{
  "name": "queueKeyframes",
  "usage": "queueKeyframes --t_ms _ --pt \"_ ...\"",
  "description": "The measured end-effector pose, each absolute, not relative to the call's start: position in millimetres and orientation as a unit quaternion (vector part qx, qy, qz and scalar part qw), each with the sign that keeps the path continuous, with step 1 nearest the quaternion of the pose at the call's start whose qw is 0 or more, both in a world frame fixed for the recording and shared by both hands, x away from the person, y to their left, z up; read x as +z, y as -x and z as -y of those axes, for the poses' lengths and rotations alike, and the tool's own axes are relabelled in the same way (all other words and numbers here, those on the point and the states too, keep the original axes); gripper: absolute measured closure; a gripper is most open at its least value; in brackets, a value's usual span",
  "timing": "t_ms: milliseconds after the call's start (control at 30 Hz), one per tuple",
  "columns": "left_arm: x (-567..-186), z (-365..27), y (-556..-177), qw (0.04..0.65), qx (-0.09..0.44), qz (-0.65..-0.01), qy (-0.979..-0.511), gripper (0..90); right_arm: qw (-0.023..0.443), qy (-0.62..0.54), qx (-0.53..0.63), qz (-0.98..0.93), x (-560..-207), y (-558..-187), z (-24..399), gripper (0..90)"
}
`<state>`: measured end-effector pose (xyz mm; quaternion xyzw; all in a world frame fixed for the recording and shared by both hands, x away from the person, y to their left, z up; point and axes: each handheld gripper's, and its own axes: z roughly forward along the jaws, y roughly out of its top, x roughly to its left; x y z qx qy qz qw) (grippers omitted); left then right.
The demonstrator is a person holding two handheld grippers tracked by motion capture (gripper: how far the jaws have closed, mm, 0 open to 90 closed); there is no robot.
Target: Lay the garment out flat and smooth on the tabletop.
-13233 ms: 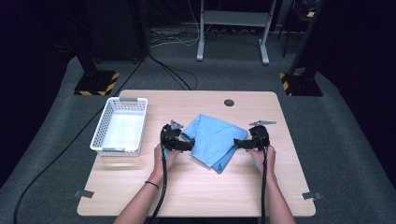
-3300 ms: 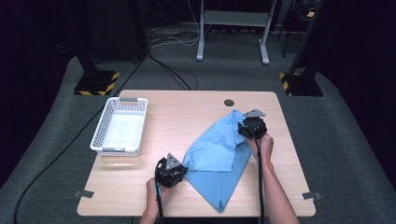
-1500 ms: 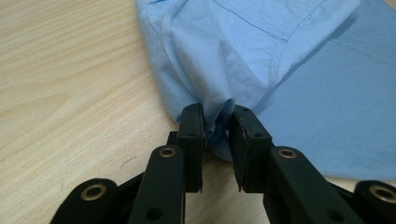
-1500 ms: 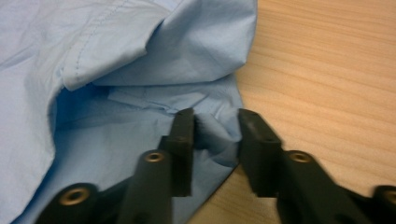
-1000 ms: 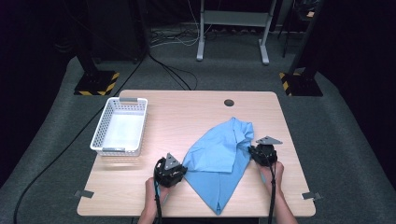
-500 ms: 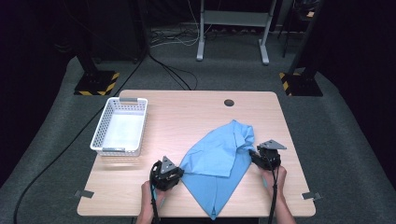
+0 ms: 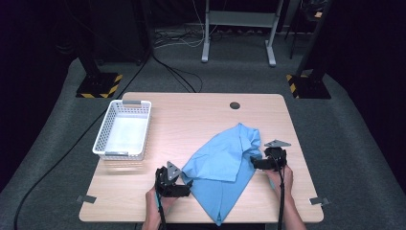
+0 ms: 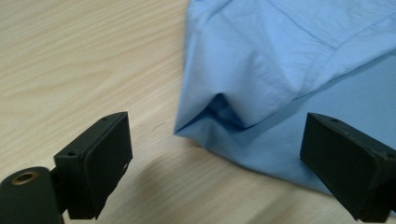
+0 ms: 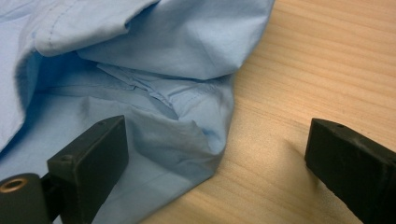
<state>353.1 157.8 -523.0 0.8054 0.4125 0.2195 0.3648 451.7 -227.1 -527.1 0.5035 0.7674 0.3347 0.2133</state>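
A light blue cloth (image 7: 225, 165) lies folded over itself on the right half of the wooden table (image 7: 191, 115), its lower point reaching the front edge. My left gripper (image 7: 187, 184) rests at the cloth's left corner, jaws wide; they have just been opening. In the left gripper view a folded corner of the cloth (image 8: 280, 60) lies between the spread jaws of the left gripper (image 8: 217, 161), untouched. My right gripper (image 7: 253, 163) sits at the cloth's right edge and has also just been opening. A rumpled hem of the cloth (image 9: 149, 70) lies loose by the left jaw of the right gripper (image 9: 219, 161).
A white mesh basket (image 7: 131, 102) stands at the table's left side with nothing in it. A round cable hole (image 7: 234, 105) is near the far edge. Tape tabs (image 7: 86, 199) mark the front corners. Bare wood stretches between basket and cloth.
Both grippers have opened and let go of the cloth corners they were pinching. The cloth has settled flat on the table. Neither hand has shifted much.
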Motion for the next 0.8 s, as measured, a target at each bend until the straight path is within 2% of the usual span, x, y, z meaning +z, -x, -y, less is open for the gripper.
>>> queueKeyframes --t_ms 167,333,800 --pt "-512.9 -140.4 -348.6 0.372 0.223 -0.384 -0.815 3.8 0.213 -0.504 0.334 -0.768 -527.1 -451.8 227.0 5.0" --pt "-505.9 -116.4 -351.6 0.381 0.206 -0.353 -0.829 0.6 0.213 -0.504 0.334 -0.767 -527.1 -451.9 227.0 5.0" --pt "-504.0 -48.0 -376.0 0.362 0.173 -0.28 -0.872 0.4 0.215 -0.505 0.333 -0.766 -527.1 -451.7 227.1 5.2"
